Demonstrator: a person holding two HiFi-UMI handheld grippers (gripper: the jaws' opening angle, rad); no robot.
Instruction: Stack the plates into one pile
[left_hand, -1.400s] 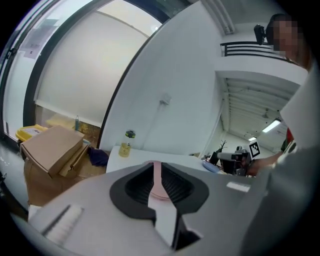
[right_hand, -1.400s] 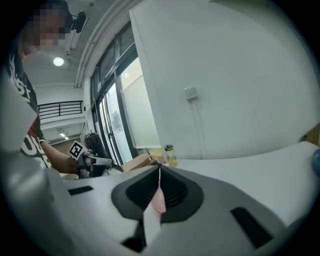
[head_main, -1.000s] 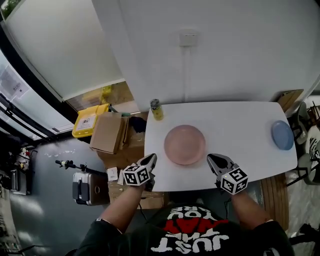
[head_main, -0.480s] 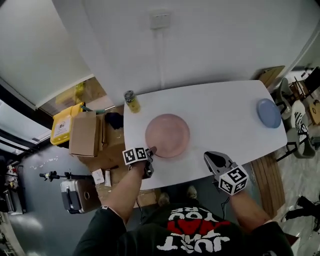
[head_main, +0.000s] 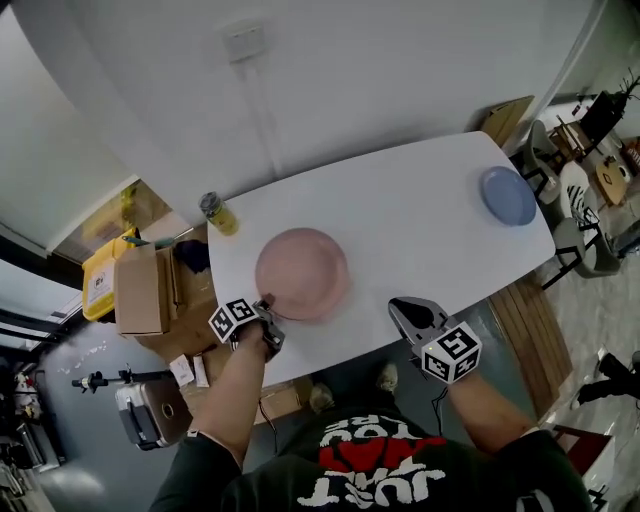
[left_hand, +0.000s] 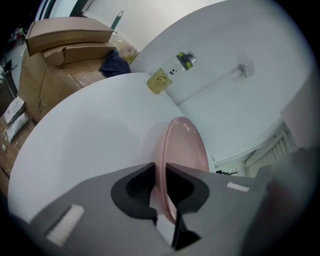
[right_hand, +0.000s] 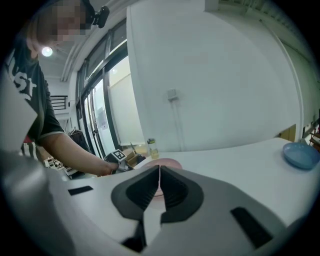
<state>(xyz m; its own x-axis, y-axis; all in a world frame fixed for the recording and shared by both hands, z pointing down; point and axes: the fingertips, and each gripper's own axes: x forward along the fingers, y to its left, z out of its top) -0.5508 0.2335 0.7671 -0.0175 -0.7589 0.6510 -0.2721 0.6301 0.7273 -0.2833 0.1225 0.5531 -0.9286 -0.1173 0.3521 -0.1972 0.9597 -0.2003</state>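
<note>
A pink plate (head_main: 303, 272) lies on the white table (head_main: 420, 230), left of its middle. My left gripper (head_main: 266, 305) is at the plate's near-left rim; its jaws have just been closing and now pinch that rim. In the left gripper view the pink plate (left_hand: 187, 145) stands edge-on between the pads of my left gripper (left_hand: 160, 172). A blue plate (head_main: 508, 195) sits alone at the table's far right end. My right gripper (head_main: 405, 312) hovers at the table's front edge, shut and holding nothing. In its own view the right gripper (right_hand: 159, 172) points toward the pink plate (right_hand: 167, 162), and the blue plate (right_hand: 301, 154) is at the right.
A small bottle with a yellow label (head_main: 217, 213) stands at the table's back left corner. Cardboard boxes (head_main: 140, 290) and a yellow box (head_main: 98, 285) lie on the floor left of the table, with a suitcase (head_main: 145, 415) nearer. Chairs stand beyond the right end.
My left gripper has dropped from the table's front edge to the pink plate's rim and closed on it. The right gripper has shifted a little, and the head view has swung.
</note>
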